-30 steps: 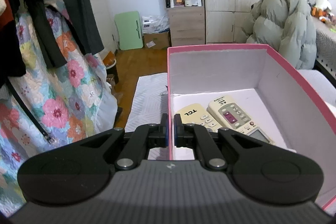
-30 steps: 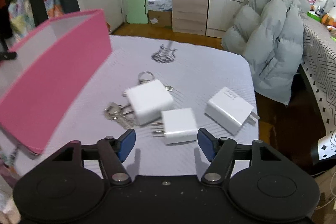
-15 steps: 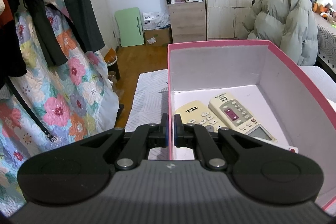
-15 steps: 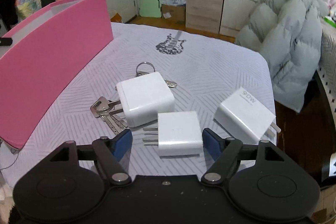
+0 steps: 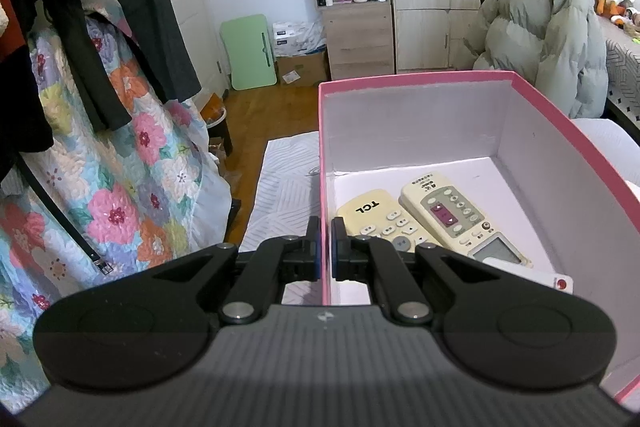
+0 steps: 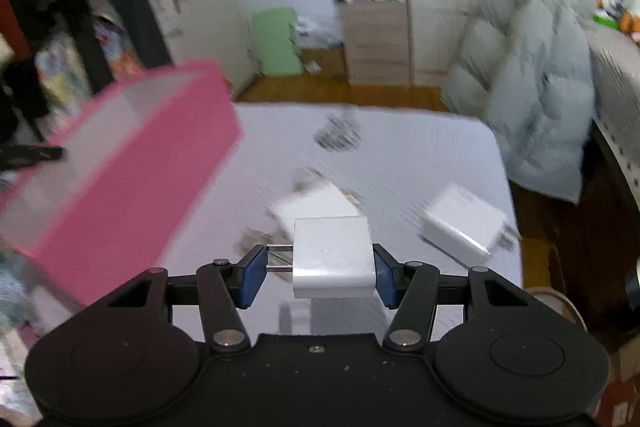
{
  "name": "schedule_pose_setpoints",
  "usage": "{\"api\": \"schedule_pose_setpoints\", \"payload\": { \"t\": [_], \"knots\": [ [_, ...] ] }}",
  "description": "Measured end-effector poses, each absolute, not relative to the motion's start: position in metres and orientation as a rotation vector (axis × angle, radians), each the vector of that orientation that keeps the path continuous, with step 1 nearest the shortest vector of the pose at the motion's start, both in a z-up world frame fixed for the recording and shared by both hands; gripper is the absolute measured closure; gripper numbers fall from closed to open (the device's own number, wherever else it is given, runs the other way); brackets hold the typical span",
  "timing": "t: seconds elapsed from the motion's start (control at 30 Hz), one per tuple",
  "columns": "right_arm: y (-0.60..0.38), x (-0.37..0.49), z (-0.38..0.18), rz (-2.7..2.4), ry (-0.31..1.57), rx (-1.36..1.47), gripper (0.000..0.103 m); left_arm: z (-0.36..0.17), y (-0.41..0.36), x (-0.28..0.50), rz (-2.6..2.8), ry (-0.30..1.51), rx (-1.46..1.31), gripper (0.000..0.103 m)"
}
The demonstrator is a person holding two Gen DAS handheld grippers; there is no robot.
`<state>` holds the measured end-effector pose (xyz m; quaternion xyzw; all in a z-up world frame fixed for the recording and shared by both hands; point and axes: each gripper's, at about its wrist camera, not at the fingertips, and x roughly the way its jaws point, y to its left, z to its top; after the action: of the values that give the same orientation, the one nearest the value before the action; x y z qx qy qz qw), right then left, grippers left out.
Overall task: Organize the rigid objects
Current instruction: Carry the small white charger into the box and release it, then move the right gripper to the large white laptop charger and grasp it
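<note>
Carrying the white charger point(image 6: 334, 257) to the pink box point(image 6: 120, 163) goes best level; the right gripper point(image 6: 320, 265) is closing on charger and prongs, above the surface; left gripper point(image 5: 325, 247) pinches the box wall.

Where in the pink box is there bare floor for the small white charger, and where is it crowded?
Free: the pink box floor between the remotes and its far wall, plus the strip along its right wall. Crowded: the near-left floor, where two remotes lie side by side. The right hand-held gripper, closing, has the charger between its pads; the left hand-held gripper pinches the box's left wall.
</note>
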<state>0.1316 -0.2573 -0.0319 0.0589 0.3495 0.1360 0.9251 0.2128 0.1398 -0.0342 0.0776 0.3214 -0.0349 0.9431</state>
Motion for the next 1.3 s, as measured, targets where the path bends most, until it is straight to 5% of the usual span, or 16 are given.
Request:
{"api": "schedule_pose_setpoints", "payload": {
  "t": [0.33,0.6,0.83,1.3],
  "knots": [
    [-0.117,0.189,0.040,0.745,0.690,-0.018,0.042,-0.034,0.146,0.212,-0.091,0.646,0.128,0.099],
    [-0.051,0.283,-0.011,0.727,1.084,0.172,0.042,-0.033,0.150,0.214,-0.091,0.643,0.115,0.099],
    [-0.036,0.288,-0.044,0.631,1.176,0.201,0.042,-0.034,0.151,0.213,-0.100,0.641,0.095,0.099],
    [-0.125,0.215,0.032,0.603,0.890,0.228,0.039,-0.034,0.147,0.212,-0.090,0.641,0.119,0.099]
  ]
}}
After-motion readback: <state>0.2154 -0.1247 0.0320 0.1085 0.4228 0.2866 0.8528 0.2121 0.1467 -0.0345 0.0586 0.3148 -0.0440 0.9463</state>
